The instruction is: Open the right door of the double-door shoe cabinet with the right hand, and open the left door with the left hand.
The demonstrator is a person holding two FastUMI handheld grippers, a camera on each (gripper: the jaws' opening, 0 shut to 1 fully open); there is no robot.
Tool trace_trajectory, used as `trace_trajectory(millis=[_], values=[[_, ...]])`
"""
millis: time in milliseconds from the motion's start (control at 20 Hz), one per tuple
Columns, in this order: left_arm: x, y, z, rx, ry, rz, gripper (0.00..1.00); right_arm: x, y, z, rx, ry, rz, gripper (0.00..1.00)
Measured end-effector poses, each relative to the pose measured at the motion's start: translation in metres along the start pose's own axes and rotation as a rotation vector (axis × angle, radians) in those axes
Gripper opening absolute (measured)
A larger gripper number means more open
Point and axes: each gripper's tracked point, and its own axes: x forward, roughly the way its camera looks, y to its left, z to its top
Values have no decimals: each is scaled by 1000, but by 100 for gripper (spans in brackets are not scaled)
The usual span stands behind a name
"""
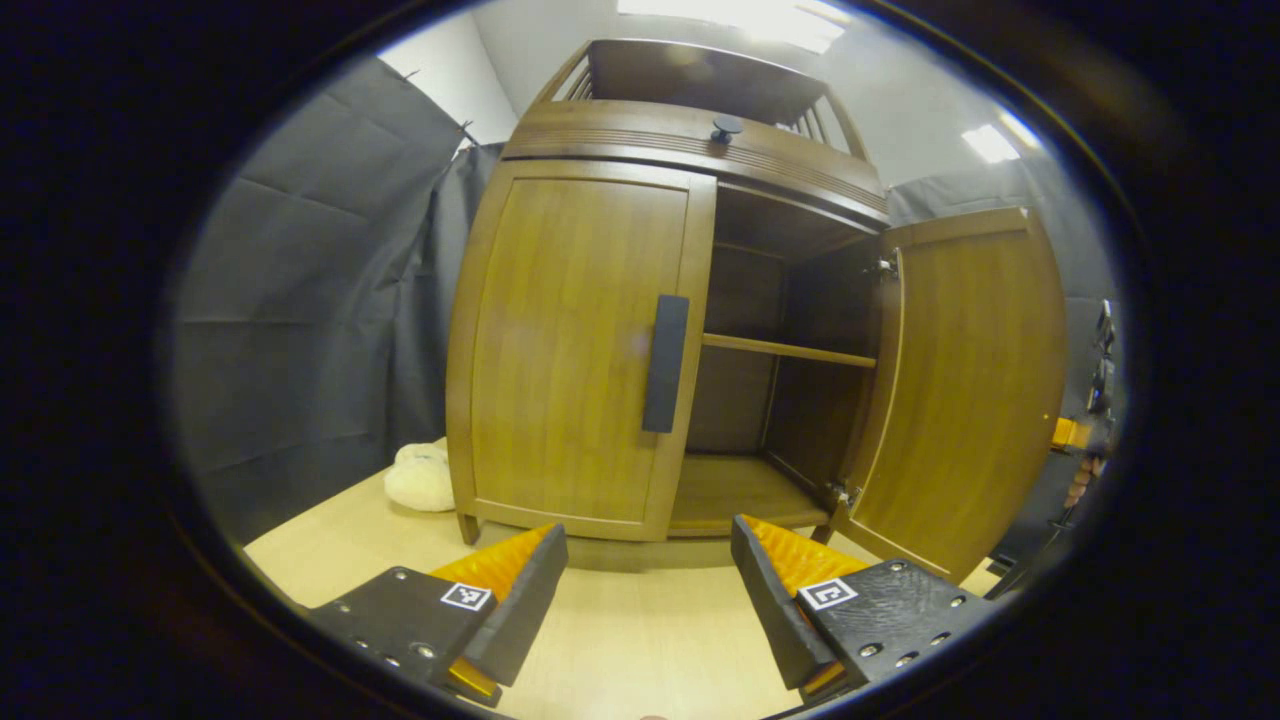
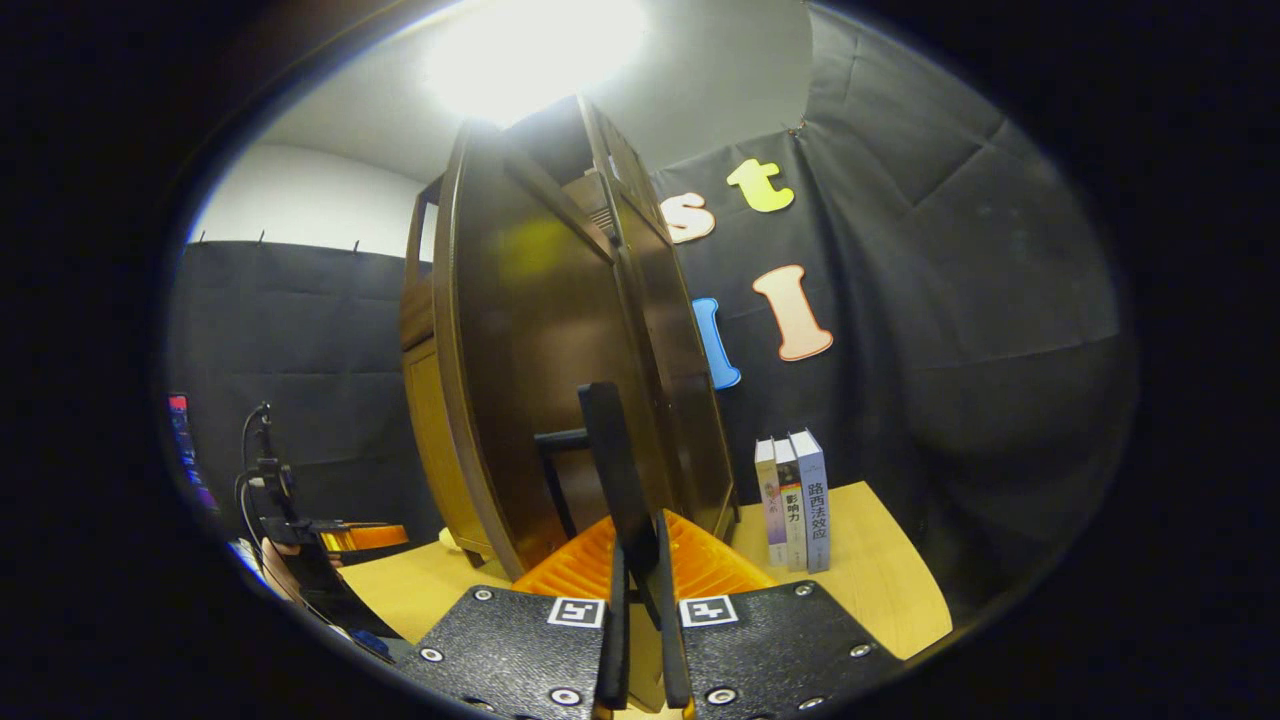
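The shoe cabinet stood on the pale wooden tabletop against the black cloth wall. Its right door was swung wide, baring the inner shelf, while the left door sat flush and closed. Both doors looked like stiff, fairly heavy wood panels on side hinges, likely to swing smoothly if pulled along an arc rather than straight out. The best hold on the left door was judged to be its dark vertical bar handle at the inner edge, farthest from the hinge; rigid but possibly slick. The left gripper hovered spread wide in front of the cabinet base, well short of that handle. In the right gripper view, the right gripper was pressed together on the right door's handle, both fingers pinching the thin bar. Three upright books stood beside the cabinet, and a cream plush thing lay near its left foot
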Motion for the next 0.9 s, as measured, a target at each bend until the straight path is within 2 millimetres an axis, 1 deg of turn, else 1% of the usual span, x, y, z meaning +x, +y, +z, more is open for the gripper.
trace_trajectory(millis=[50,100,200,250,300,350,400,450,500,550,600,650,750,800,850,900], values=[[0,-1,0,0,0,-1,99,-5,0,-2,11,3,-5,12],[0,0,0,3,-2,0,95,-13,2,-3,26,5,-5,12],[1,0,1,5,-12,2,95,-32,0,0,46,-6,-25,13],[2,-1,2,1,-18,0,99,-42,-6,3,35,-16,-66,13],[1,-1,3,-7,-28,-4,99,-55,-9,9,15,-34,-106,13],[2,-2,5,-13,-39,-11,99,-67,-8,17,-4,-58,-132,11],[1,-1,6,-17,-49,-14,99,-79,1,27,-18,-88,-145,4],[2,-1,7,-12,-58,-10,99,-90,10,36,-34,-114,-148,8],[1,0,6,-1,-65,-1,99,-99,19,43,-54,-135,-151,8],[1,1,5,14,-69,13,99,-105,29,49,-70,-153,-157,1],[-1,0,3,23,-75,22,99,-110,38,53,-77,-162,-165,8],[-2,-2,4,28,-83,22,99,-112,48,56,-76,-173,-168,8],[-2,-1,8,27,-100,12,99,-108,75,66,-78,-198,-136,8],[-4,-1,10,27,-104,11,99,-103,87,68,-80,-204,-114,10],[-5,-1,11,30,-105,13,99,-99,97,69,-80,-202,-97,13],[-4,0,11,34,-107,16,99,-93,107,68,-77,-193,-81,12]])
